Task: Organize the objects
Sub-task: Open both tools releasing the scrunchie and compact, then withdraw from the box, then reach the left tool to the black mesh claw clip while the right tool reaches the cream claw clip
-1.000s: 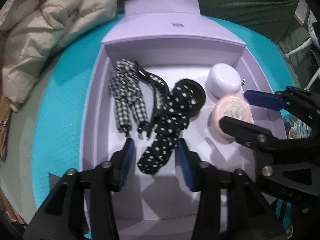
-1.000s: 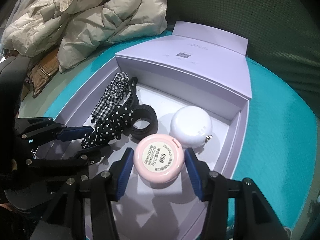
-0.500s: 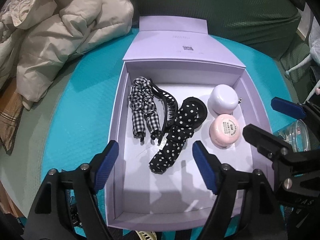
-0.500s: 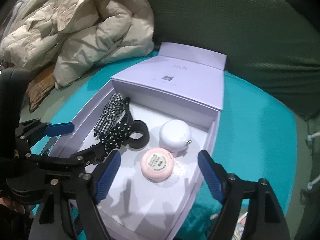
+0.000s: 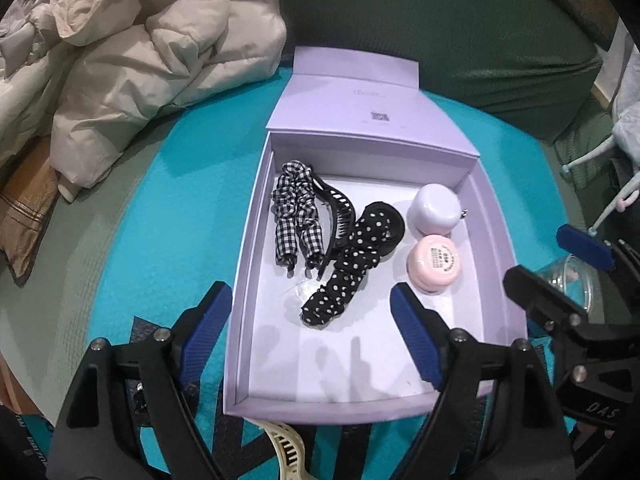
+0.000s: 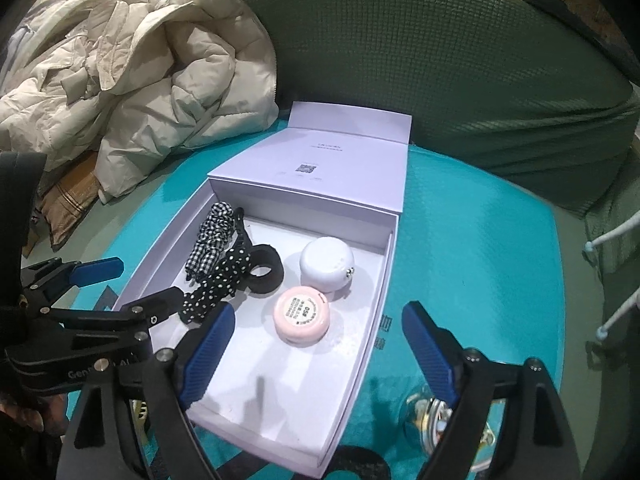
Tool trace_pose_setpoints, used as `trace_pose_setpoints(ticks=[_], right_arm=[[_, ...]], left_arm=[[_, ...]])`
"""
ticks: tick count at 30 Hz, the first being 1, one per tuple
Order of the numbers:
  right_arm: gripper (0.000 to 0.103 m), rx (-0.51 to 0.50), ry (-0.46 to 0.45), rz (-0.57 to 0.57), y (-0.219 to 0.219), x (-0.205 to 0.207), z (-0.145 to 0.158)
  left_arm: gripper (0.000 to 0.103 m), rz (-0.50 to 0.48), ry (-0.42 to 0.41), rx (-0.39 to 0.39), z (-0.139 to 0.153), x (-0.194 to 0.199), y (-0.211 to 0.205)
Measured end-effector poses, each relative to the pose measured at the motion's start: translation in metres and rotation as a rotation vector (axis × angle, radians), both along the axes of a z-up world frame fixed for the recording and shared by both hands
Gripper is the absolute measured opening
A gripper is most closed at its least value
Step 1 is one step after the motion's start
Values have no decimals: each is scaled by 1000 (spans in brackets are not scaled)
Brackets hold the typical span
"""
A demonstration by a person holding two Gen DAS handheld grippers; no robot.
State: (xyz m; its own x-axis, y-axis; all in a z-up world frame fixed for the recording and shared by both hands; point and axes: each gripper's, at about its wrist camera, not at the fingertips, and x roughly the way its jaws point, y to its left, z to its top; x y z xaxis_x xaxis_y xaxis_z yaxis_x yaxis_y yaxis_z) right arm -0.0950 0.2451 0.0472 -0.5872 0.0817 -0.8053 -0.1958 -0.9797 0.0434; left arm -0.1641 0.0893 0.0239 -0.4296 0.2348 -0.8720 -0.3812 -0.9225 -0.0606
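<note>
Left wrist view: we see the gingham scrunchie point(image 5: 298, 216) and dotted scrunchie point(image 5: 348, 268) lying lengthwise in the lilac box point(image 5: 496, 240), pink jar point(image 5: 434, 262) rightward. Both left hand-held gripper point(image 5: 312, 340) and right hand-held gripper point(image 6: 316, 354) tilt downward, jaws opening, nothing between them.

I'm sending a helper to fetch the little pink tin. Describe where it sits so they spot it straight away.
Find the open lilac box on the turquoise mat. Along its right side two round cases touch: the pink tin sits nearer the open front, the white round case behind it. Only the pink one has a printed label on top.
</note>
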Motion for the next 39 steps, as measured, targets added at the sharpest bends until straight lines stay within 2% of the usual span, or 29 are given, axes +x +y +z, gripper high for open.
trace_pose_setpoints(ticks=[7, 18, 39], right_arm=[[89, 1, 11, 6, -12, 12, 8], [89, -2, 37, 79, -45, 27, 21], [89, -23, 22, 276, -142, 30, 14]], left_arm=[[81, 5, 38, 4, 15, 15, -11], [81, 59, 85, -9, 33, 39, -44], [81, 192, 83, -49, 29, 72, -136]])
